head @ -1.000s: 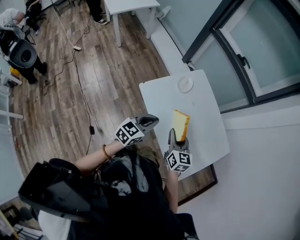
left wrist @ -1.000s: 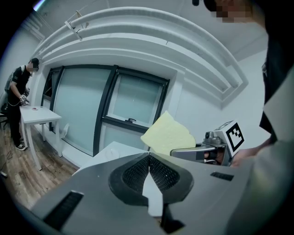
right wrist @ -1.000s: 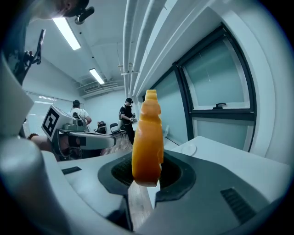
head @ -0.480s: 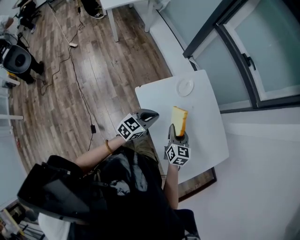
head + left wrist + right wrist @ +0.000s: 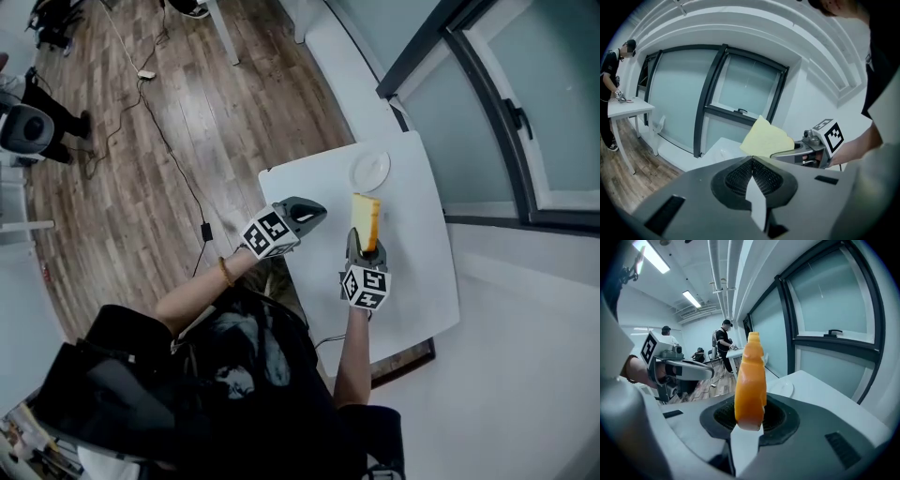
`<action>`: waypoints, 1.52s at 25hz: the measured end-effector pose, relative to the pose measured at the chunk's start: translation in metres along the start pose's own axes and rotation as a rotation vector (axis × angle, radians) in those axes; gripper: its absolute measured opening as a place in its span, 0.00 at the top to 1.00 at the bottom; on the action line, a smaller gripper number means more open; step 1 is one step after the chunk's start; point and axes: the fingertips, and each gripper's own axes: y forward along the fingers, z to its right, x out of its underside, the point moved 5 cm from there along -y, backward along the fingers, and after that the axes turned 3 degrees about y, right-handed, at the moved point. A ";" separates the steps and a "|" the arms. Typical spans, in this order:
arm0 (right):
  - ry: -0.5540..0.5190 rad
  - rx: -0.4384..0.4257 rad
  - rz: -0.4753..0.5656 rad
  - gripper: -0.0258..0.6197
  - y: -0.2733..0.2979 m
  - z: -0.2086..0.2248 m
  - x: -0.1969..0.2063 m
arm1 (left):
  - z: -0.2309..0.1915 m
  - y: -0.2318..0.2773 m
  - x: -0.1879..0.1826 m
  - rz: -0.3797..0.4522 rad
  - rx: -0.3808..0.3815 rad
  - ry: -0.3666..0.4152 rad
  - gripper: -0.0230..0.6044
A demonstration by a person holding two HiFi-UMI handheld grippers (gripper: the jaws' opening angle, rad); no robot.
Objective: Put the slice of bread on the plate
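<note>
Plainly, the right gripper (image 5: 360,247) with square-marker cube (image 5: 366,287) clamps the bread slice (image 5: 367,216).

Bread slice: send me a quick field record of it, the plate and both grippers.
bread: yellow slice of bread, upright, gripped at its lower end
right gripper: shut on the slice, above the white table
left gripper: jaws together, empty
plate: small round white plate, bare, beyond the slice
step: slice not yet on plate

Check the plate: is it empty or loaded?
Empty: the plate shows bare white; the slice of bread stands clamped in the right gripper, short of it.
</note>
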 end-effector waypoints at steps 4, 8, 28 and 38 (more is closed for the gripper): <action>-0.038 0.028 -0.027 0.80 0.027 0.019 -0.002 | -0.020 0.027 0.008 -0.046 0.020 -0.011 0.96; -0.096 0.094 -0.057 0.80 0.067 0.050 -0.008 | -0.044 0.050 0.007 -0.068 0.025 0.004 0.96; -1.033 0.490 -0.463 0.80 0.209 0.125 0.001 | -0.105 0.049 0.007 -0.091 -0.003 -0.090 0.96; -0.812 0.130 -0.636 0.41 0.193 0.091 0.015 | -0.096 0.037 0.003 -0.088 0.041 -0.126 0.96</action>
